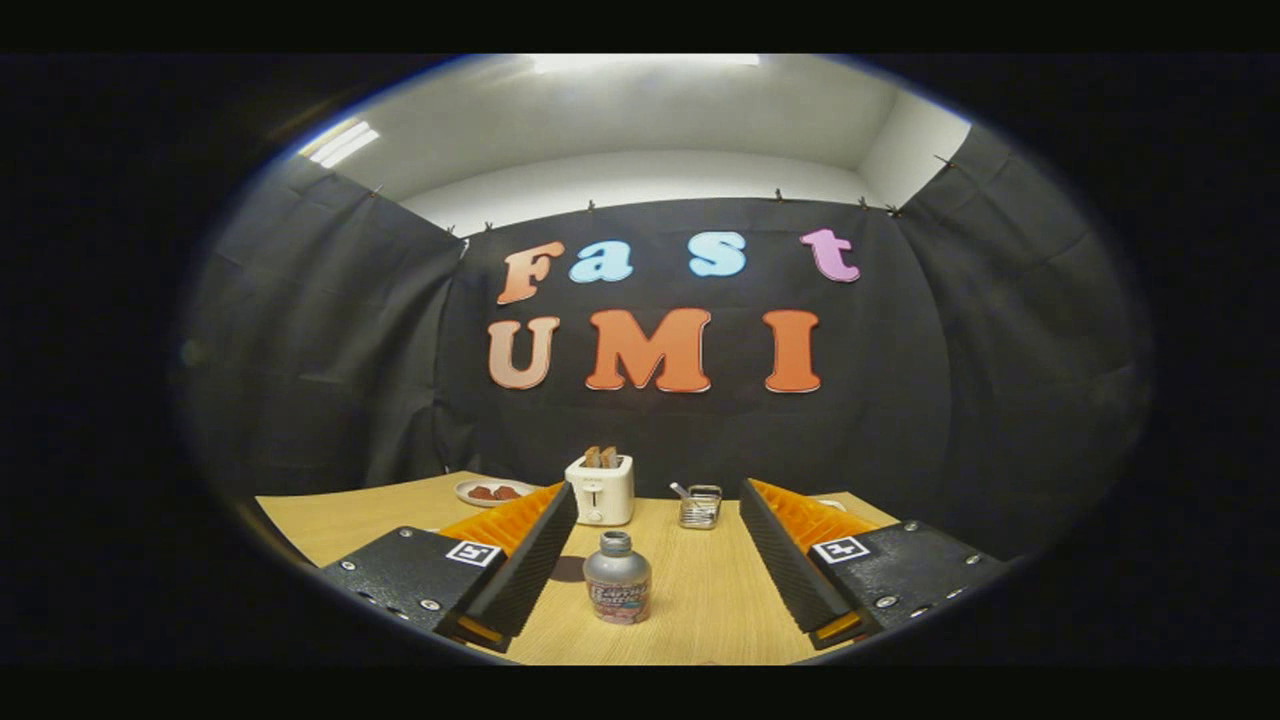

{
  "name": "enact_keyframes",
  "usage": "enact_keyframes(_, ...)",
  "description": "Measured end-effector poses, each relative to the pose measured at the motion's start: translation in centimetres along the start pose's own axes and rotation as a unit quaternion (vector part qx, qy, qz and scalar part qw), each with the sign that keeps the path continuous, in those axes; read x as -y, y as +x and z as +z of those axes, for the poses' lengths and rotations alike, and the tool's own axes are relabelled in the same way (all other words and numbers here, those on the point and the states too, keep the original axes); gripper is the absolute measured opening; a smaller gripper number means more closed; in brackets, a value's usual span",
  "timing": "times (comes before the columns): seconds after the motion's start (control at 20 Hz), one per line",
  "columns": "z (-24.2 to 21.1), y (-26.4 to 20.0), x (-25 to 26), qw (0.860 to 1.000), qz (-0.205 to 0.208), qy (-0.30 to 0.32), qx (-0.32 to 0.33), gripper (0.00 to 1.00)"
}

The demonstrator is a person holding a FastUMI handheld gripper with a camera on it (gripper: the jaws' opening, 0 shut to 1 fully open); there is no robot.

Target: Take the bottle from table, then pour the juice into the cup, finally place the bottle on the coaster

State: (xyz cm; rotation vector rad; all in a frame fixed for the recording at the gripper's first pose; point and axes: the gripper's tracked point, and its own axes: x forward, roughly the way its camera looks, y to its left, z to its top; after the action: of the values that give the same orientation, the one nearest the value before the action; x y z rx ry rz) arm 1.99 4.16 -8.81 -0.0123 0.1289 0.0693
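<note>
Bottle: the bottle stands upright on the desk, between the two fingers and a little nearer the left one, touching neither.
Fingers: the gripper is spread wide, far wider than the bottle, and holds nothing.
Step in hand: most likely the approach for the first grasp; pouring and setting down are not yet begun.
Toaster: a toaster with bread in its slots stands beyond the bottle, toward the desk's far edge.
Basket: a small wire basket sits beside the toaster, also near the far edge.
Plate: a plate with some food lies near the far left corner, partly behind the left finger.
Cup and coaster: I cannot tell where they are.
Risk: since the bottle is off-centre, the left finger would meet it first on closing and could push or tip it.
Risk: a grip on the narrow neck may let it swing or slip when tilted for pouring.
</note>
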Motion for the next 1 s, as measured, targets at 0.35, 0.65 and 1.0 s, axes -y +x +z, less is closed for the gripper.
enact_keyframes(0.35,-6.7,1.6,-2.7,0.998,0.026,0.02,-0.054,0.97)
enact_keyframes(0.65,-12.2,3.6,-3.5,0.995,0.028,0.01,-0.094,0.98)
enact_keyframes(1.0,-16.6,5.4,-4.3,0.99,0.03,0.032,-0.131,0.98)
